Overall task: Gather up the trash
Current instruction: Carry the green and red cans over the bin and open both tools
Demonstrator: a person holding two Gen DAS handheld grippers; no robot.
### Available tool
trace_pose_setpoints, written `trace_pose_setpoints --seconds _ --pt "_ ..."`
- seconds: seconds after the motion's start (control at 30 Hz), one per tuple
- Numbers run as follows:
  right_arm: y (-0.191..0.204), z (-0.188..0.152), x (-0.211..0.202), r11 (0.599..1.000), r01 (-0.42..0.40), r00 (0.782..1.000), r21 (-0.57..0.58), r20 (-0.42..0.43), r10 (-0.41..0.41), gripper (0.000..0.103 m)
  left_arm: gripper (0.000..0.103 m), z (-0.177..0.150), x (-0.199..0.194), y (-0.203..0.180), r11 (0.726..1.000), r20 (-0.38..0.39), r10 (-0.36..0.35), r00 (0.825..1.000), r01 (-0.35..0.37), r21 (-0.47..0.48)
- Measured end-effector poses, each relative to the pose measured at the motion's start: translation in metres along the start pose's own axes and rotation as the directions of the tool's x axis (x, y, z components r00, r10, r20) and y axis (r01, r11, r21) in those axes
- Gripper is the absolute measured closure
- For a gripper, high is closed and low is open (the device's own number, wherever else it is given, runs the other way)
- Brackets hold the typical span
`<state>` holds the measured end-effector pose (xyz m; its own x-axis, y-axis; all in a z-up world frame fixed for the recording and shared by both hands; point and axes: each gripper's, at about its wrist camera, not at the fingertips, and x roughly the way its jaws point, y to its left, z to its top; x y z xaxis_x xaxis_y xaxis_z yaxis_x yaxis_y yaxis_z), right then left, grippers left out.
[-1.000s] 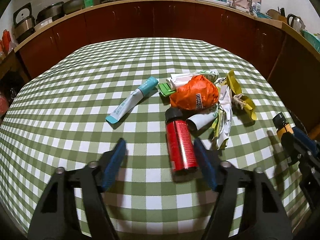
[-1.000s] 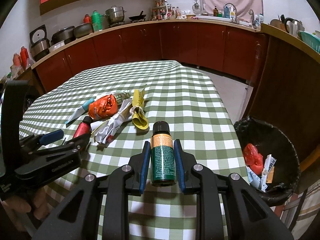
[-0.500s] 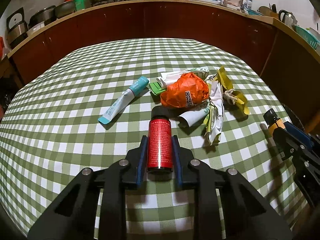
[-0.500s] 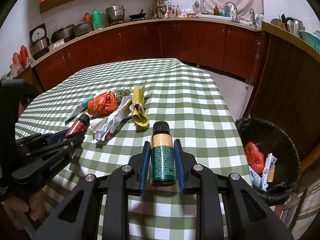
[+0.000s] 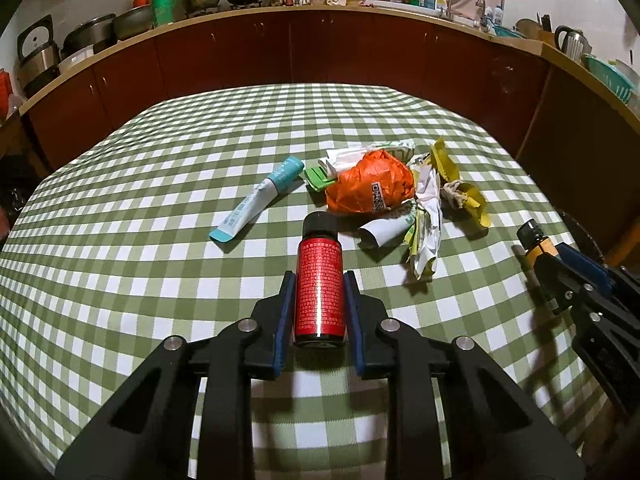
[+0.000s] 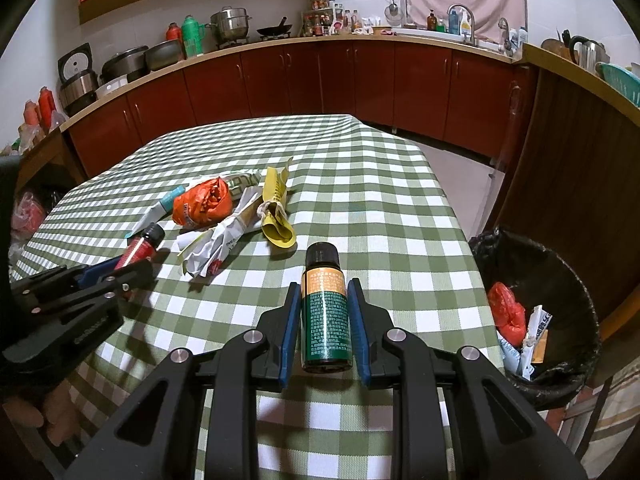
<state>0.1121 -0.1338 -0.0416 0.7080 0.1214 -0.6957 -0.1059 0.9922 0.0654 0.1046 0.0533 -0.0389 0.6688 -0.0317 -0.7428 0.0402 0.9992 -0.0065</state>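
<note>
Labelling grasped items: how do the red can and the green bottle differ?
Colour: the red can is red all over its body; the green bottle is dark green with an orange band near the top. Holder: the can sits in the left gripper, the bottle in the right gripper. Neighbours: the can lies next to the orange wrapper pile; the bottle is apart from it, nearer the bin. Shared: both have black caps and are clamped between blue pads.

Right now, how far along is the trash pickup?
Done: the black bin beside the table already holds a red wrapper and paper scraps. In hand: left gripper shut on the red can, right gripper shut on the green bottle; neither is binned. Left: the teal tube, orange bag, white papers and yellow wrapper on the checked tablecloth.
</note>
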Motion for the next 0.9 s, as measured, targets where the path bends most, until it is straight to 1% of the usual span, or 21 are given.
trace_pose_setpoints --seconds 0.23,0.33,0.47,0.63,0.73,0.8,0.9 --pt "-0.004 0.002 -0.011 0.999 0.031 0.999 -0.01 0.035 -0.03 0.078 0.08 0.006 -0.023 -0.007 0.999 0.049 -0.031 0.998 0.031 0.009" --pt "-0.013 0.005 -0.017 0.998 0.056 0.997 -0.004 0.054 -0.056 0.078 0.08 0.011 -0.032 -0.019 0.998 0.079 -0.058 0.995 0.056 0.026" --pt "-0.031 0.008 -0.025 0.995 0.094 0.993 0.015 0.074 -0.095 0.078 0.08 0.022 -0.034 -0.04 0.995 0.101 -0.095 0.99 0.09 0.051" --pt "-0.066 0.009 -0.035 0.986 0.158 0.982 0.055 0.096 -0.163 0.078 0.08 0.034 -0.03 -0.076 0.986 0.124 -0.144 0.982 0.132 0.098" --pt "-0.089 0.009 -0.039 0.977 0.197 0.973 0.086 0.105 -0.205 0.078 0.08 0.042 -0.027 -0.107 0.976 0.14 -0.185 0.973 0.166 0.139" --pt "-0.105 0.008 -0.042 0.968 0.228 0.965 0.105 0.109 -0.239 0.078 0.08 0.044 -0.025 -0.124 0.969 0.141 -0.205 0.969 0.181 0.166" --pt "-0.125 0.007 -0.043 0.959 0.252 0.957 0.13 0.111 -0.267 0.078 0.08 0.047 -0.017 -0.154 0.958 0.135 -0.234 0.963 0.204 0.202"
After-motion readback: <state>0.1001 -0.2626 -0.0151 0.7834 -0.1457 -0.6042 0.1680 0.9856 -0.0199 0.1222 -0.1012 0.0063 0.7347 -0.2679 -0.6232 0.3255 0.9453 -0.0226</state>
